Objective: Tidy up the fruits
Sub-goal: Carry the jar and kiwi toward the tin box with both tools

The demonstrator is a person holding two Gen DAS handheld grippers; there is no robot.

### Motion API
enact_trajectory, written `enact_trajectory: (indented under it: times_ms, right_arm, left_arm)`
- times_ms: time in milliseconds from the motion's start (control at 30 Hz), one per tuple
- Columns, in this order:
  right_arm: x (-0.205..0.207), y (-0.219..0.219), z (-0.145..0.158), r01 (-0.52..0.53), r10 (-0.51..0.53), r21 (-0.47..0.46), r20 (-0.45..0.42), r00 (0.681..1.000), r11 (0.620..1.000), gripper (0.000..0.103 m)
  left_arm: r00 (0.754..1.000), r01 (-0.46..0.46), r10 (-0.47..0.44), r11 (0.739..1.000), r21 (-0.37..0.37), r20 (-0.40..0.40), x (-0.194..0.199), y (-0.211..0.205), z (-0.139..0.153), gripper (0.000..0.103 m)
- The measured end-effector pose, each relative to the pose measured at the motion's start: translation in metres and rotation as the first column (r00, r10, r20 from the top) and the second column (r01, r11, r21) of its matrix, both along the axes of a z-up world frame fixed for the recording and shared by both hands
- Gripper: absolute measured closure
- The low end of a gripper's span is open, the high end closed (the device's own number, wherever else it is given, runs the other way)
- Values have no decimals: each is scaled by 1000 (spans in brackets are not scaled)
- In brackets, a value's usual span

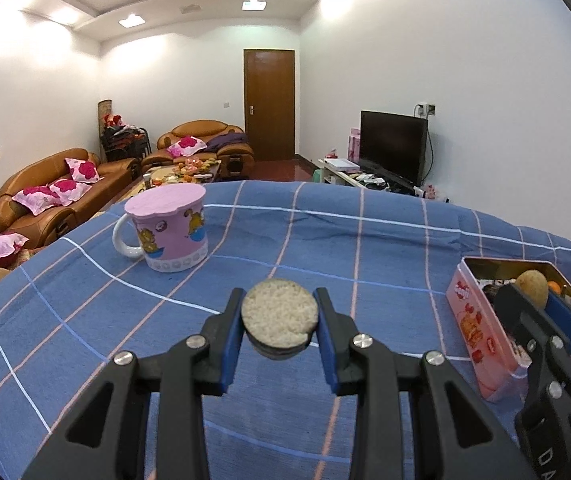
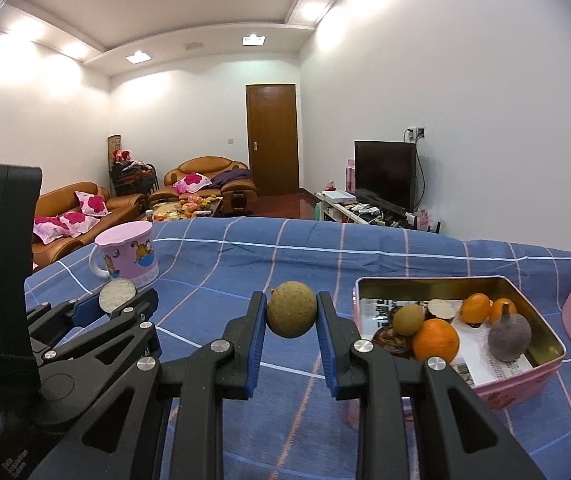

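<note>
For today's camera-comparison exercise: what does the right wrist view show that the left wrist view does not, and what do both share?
Only the right wrist view shows the tin's contents clearly: oranges, a purple fruit. Only the left wrist view shows the cut fruit's pale face head-on in the left gripper. Both show the pink mug, the right gripper shut on a round brown fruit, and the blue checked cloth.

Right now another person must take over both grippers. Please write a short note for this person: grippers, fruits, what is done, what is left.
Left gripper: shut on a cut fruit half, held above the blue checked cloth.
Right gripper: shut on a round brown fruit, left of the pink tin.
Done: the tin holds several fruits, including a large orange and a grey-purple fruit.
Left: probably place both held fruits into the tin.
The lidded pink mug stands apart.
</note>
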State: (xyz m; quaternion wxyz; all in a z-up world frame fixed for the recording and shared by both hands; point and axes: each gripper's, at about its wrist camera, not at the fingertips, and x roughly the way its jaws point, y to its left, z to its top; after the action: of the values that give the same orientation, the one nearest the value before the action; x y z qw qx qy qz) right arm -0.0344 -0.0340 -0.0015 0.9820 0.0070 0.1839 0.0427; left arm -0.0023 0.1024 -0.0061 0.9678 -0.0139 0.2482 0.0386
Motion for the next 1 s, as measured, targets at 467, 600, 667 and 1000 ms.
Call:
enact_trajectory:
  times_ms: [467, 600, 667, 1000]
  right_arm:
    - [-12, -25, 2, 34, -34, 9, 3, 999, 999, 76]
    - [-15, -34, 3, 56, -56, 13, 2, 998, 998, 76]
    - [-16, -40, 3, 66, -66, 18, 0, 998, 998, 76]
    - [-24, -59, 6, 115, -115, 10, 12, 993, 993, 76]
  left_arm:
    - [999, 45, -46, 999, 20, 27, -12, -34, 3, 67]
    - [997, 68, -69, 997, 24, 28, -13, -45, 3, 67]
    - [997, 77, -78, 997, 24, 29, -13, -49, 3, 67]
    - [991, 128, -129, 991, 28, 28, -15, -71, 4, 67]
